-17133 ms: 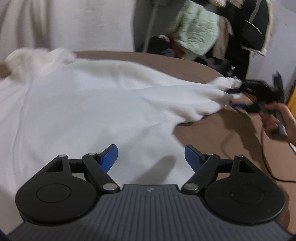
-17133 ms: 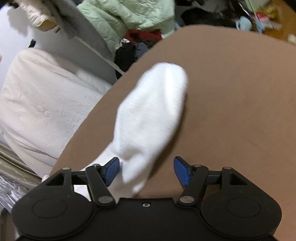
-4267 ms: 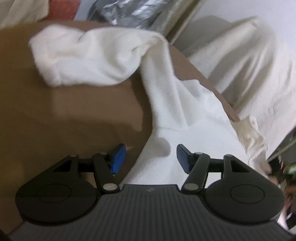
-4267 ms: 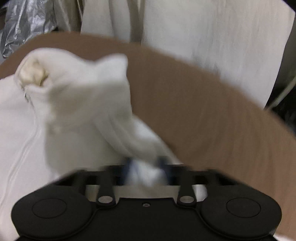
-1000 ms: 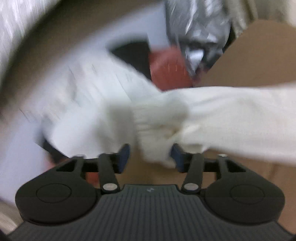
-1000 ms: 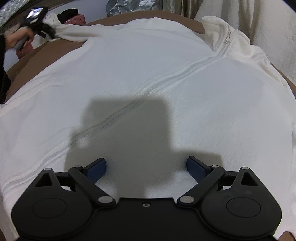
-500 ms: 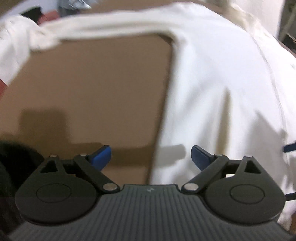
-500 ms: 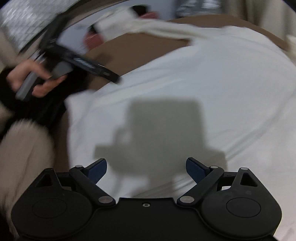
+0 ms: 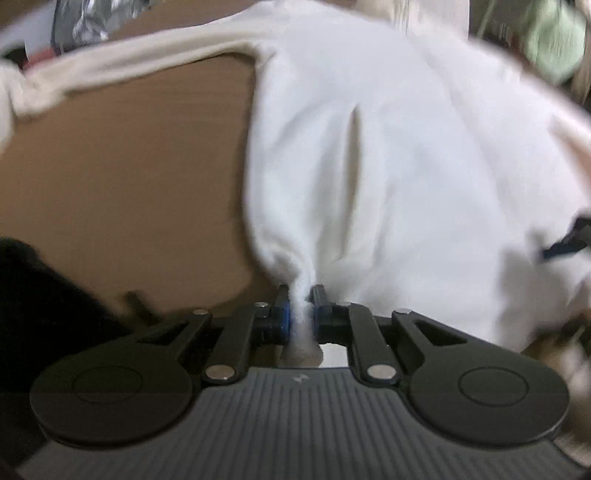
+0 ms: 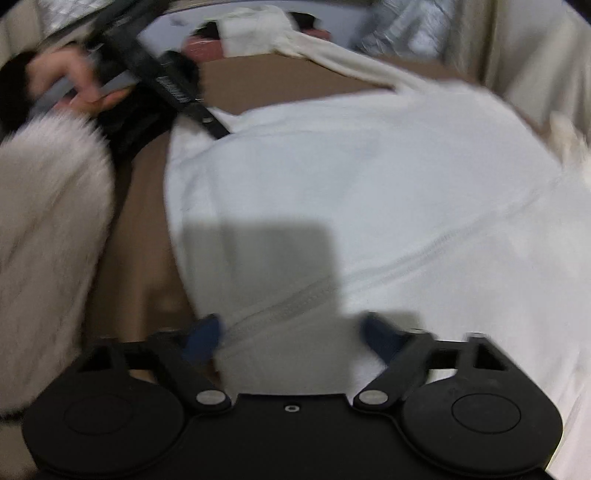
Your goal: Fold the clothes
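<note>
A white zip-up jacket lies spread on the brown table, one sleeve stretched to the far left. My left gripper is shut on the near left corner of the jacket's hem, and the cloth bunches up between the blue pads. In the right wrist view the jacket fills the middle, with its zipper running into my right gripper. Those jaws are closing with the hem between them, and the pads stand apart from the cloth. The left gripper shows at the jacket's far corner.
A hand in a fluffy pale sleeve holds the left gripper at the upper left. A silver foil bag and pale green clothes lie beyond the table. Cream fabric hangs at the back right.
My left gripper, wide open over the jacket's edge half a second ago, has shut on the hem corner. The right gripper's jaws have narrowed and it has slid toward the hem by the zipper.
</note>
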The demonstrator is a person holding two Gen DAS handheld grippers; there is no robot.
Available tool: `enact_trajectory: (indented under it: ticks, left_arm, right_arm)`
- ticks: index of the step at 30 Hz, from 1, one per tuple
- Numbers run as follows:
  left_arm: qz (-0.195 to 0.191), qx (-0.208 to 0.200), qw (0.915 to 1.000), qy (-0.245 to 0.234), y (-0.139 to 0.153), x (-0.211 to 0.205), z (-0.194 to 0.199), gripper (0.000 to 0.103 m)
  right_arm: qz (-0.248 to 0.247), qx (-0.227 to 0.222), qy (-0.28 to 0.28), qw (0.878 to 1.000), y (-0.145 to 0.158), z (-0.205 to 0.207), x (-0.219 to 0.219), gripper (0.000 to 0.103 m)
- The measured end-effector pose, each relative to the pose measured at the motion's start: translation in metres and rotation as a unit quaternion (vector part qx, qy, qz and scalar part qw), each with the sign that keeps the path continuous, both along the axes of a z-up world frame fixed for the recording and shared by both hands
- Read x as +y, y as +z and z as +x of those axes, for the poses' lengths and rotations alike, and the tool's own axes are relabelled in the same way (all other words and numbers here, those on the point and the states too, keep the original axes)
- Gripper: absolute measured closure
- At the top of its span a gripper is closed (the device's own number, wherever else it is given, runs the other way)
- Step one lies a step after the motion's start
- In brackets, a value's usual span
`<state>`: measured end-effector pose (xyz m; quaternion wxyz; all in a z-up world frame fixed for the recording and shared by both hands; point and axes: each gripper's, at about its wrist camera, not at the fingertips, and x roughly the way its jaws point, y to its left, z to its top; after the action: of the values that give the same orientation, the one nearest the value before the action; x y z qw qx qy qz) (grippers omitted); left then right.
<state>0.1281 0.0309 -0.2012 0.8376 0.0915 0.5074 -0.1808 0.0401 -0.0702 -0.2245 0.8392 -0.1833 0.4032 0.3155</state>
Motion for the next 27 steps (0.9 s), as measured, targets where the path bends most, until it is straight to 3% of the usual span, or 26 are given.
enact_trajectory:
  ticks: [1,2,3,4,6,9,11,12,13,15,16,20,23,27]
  left_arm:
    - [-0.003,0.002,1.0000,0.001,0.002,0.007,-0.003,0.093]
    - [-0.003,0.007,1.0000,0.006,0.002,0.013,-0.006,0.093]
    - [0.000,0.013,0.9999,0.010,0.001,0.019,-0.008,0.093]
    - [0.005,0.014,0.9998,0.012,0.001,0.021,-0.010,0.093]
    - [0.013,0.014,0.9998,0.011,0.000,0.022,-0.013,0.093]
    - [0.027,-0.002,0.9996,0.007,0.011,0.020,-0.017,0.092]
    - [0.037,-0.022,0.9991,0.003,0.024,0.017,-0.026,0.090]
    - [0.036,-0.034,0.9988,0.003,0.031,0.017,-0.027,0.089]
    - [0.032,-0.047,0.9984,0.004,0.039,0.018,-0.027,0.085]
    - [0.008,-0.063,0.9979,0.013,0.046,0.019,-0.026,0.034]
    - [-0.004,-0.061,0.9980,0.016,0.045,0.020,-0.024,0.006]
    - [-0.034,-0.018,0.9991,0.019,0.025,0.012,-0.012,0.009]
    - [-0.029,0.024,0.9990,0.024,-0.004,0.004,0.010,0.028]
    - [-0.051,0.034,0.9972,0.043,-0.012,0.014,0.013,0.027]
  right_arm:
    - [-0.012,-0.007,0.010,1.000,0.003,-0.001,0.002,0.061]
    - [-0.022,-0.006,0.015,1.000,0.007,-0.001,0.002,0.068]
    - [-0.027,0.004,0.022,0.999,0.012,0.000,0.000,0.088]
    - [-0.022,0.024,0.033,0.999,0.015,0.001,-0.005,0.100]
    - [0.004,0.062,0.055,0.997,0.014,-0.001,-0.012,0.100]
    - [-0.006,0.047,0.038,0.998,0.012,-0.017,-0.019,0.100]
    - [0.020,0.041,-0.008,0.999,0.023,-0.024,-0.033,0.099]
    - [0.033,0.032,-0.032,0.998,0.029,-0.029,-0.043,0.093]
    - [0.041,0.017,-0.059,0.997,0.035,-0.036,-0.055,0.076]
    - [0.056,-0.006,-0.111,0.992,0.041,-0.050,-0.083,0.052]
    - [0.063,-0.010,-0.138,0.988,0.041,-0.056,-0.097,0.050]
    - [0.090,-0.003,-0.221,0.971,0.042,-0.076,-0.144,0.050]
    - [0.139,-0.012,-0.219,0.966,0.046,-0.094,-0.166,0.047]
    - [0.124,-0.013,-0.231,0.965,0.032,-0.103,-0.164,0.033]
